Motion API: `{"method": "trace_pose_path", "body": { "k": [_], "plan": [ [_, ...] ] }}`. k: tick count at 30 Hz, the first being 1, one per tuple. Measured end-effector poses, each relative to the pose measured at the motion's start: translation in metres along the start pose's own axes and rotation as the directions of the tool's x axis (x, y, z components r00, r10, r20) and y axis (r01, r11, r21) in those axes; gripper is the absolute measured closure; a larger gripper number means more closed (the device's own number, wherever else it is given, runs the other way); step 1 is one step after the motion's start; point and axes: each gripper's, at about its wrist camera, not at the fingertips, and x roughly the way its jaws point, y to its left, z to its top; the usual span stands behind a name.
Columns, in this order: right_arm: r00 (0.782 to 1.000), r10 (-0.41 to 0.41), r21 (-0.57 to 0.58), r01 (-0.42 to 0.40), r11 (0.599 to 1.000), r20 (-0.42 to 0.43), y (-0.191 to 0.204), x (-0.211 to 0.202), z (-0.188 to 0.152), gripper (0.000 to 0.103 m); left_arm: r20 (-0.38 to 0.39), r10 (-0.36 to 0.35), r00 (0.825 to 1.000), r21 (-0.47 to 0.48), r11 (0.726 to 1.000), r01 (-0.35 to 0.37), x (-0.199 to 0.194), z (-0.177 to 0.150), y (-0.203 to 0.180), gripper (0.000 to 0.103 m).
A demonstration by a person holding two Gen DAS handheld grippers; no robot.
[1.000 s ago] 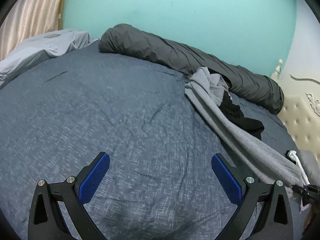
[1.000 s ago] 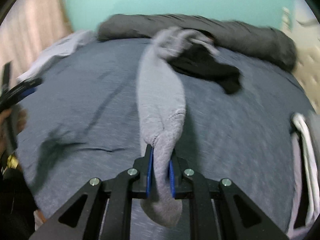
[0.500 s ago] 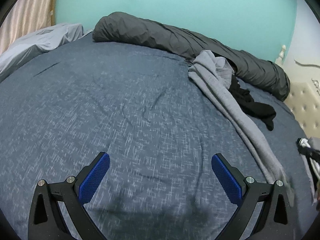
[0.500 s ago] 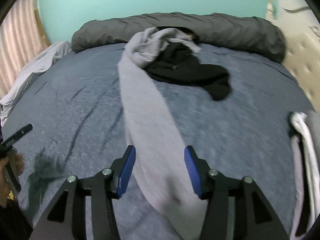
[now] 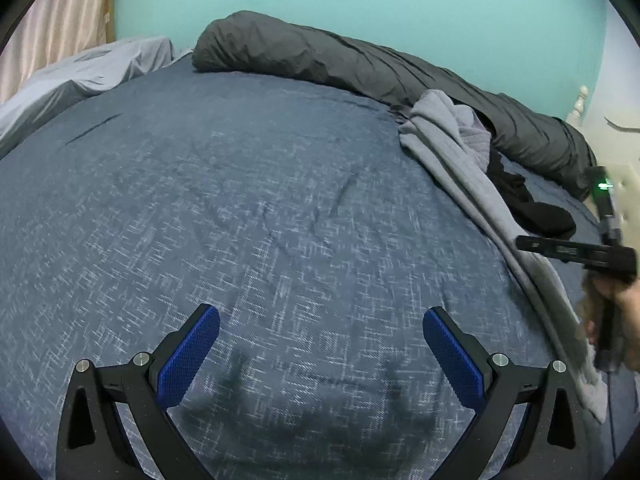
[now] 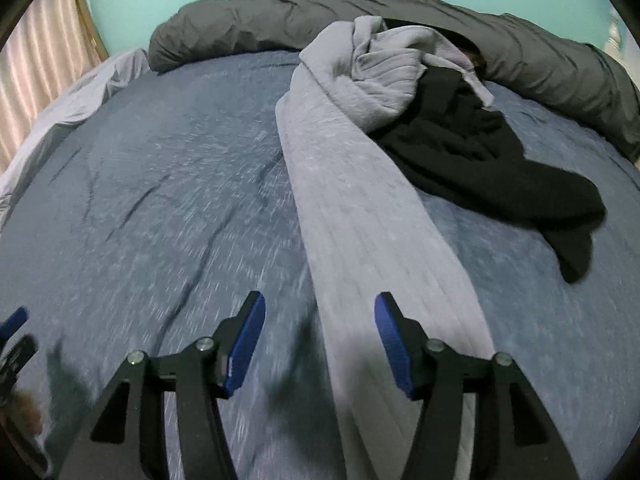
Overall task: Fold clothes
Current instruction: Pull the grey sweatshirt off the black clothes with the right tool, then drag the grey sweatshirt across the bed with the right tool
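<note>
A long light grey garment [image 6: 360,216] lies stretched out on the blue bed sheet [image 6: 168,208], bunched at its far end against a black garment [image 6: 480,160]. My right gripper [image 6: 320,344] hovers open over the near end of the grey strip, nothing between its fingers. In the left wrist view the grey garment [image 5: 472,184] runs down the right side, with the black garment [image 5: 536,212] behind it. My left gripper [image 5: 320,352] is open above bare sheet [image 5: 240,220]. The right gripper's body and a hand [image 5: 616,300] show at the right edge.
A rolled dark grey duvet [image 5: 360,64] lies along the far side of the bed below a teal wall. A light grey pillow [image 5: 92,68] sits far left beside a curtain. A cream tufted headboard [image 5: 624,184] is at the right.
My right gripper has let go of the grey garment's end and opened; the garment now lies flat on the sheet. The right gripper has come into the left wrist view.
</note>
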Motion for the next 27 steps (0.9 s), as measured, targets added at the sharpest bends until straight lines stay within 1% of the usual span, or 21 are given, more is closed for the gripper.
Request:
{"method": "trace_pose_path", "body": {
  "k": [2,4,6,9,11,15,20,24,27],
  "plan": [
    [1.000,-0.028,-0.018,0.027,0.999,-0.010,0.004,0.016,0.008,0.045,-0.002,0.003,1.000,0.004,1.000,-0.003,0.001,0.000,0.001,0.000],
    [0.999,-0.046,-0.028,0.045,0.999,-0.022,0.006,0.031,0.015,0.052,-0.004,0.005,1.000,0.007,1.000,-0.005,0.002,0.000,0.001,0.000],
    [0.998,-0.054,-0.019,0.054,0.998,-0.034,0.003,0.040,0.016,0.077,-0.007,0.008,1.000,0.010,1.000,-0.008,0.003,-0.001,0.001,0.000],
    [0.997,-0.067,-0.019,0.066,0.998,-0.044,0.000,0.045,0.014,0.096,-0.011,0.012,1.000,0.013,1.000,-0.012,0.005,-0.001,0.001,0.000],
    [0.998,-0.056,-0.031,0.055,0.998,-0.028,0.000,0.040,0.011,0.098,-0.013,0.015,1.000,0.015,1.000,-0.014,0.006,-0.002,0.000,0.000],
    [1.000,0.007,-0.080,-0.006,0.997,0.015,0.009,0.015,-0.001,0.100,-0.007,0.014,1.000,0.020,1.000,-0.014,0.003,-0.001,0.001,0.000],
    [0.993,0.105,-0.155,-0.095,0.983,0.061,0.030,-0.039,-0.026,0.101,0.018,0.014,1.000,0.026,1.000,-0.014,-0.010,0.000,0.003,0.000],
    [0.985,0.168,-0.224,-0.155,0.962,0.040,0.051,-0.078,-0.064,0.101,0.055,0.029,0.998,0.071,0.997,-0.033,-0.028,-0.005,0.002,0.000],
    [0.979,0.202,-0.285,-0.200,0.938,-0.021,0.068,-0.098,-0.104,0.101,0.058,0.031,0.998,0.059,0.998,-0.034,-0.040,-0.008,0.010,0.000]
  ]
}}
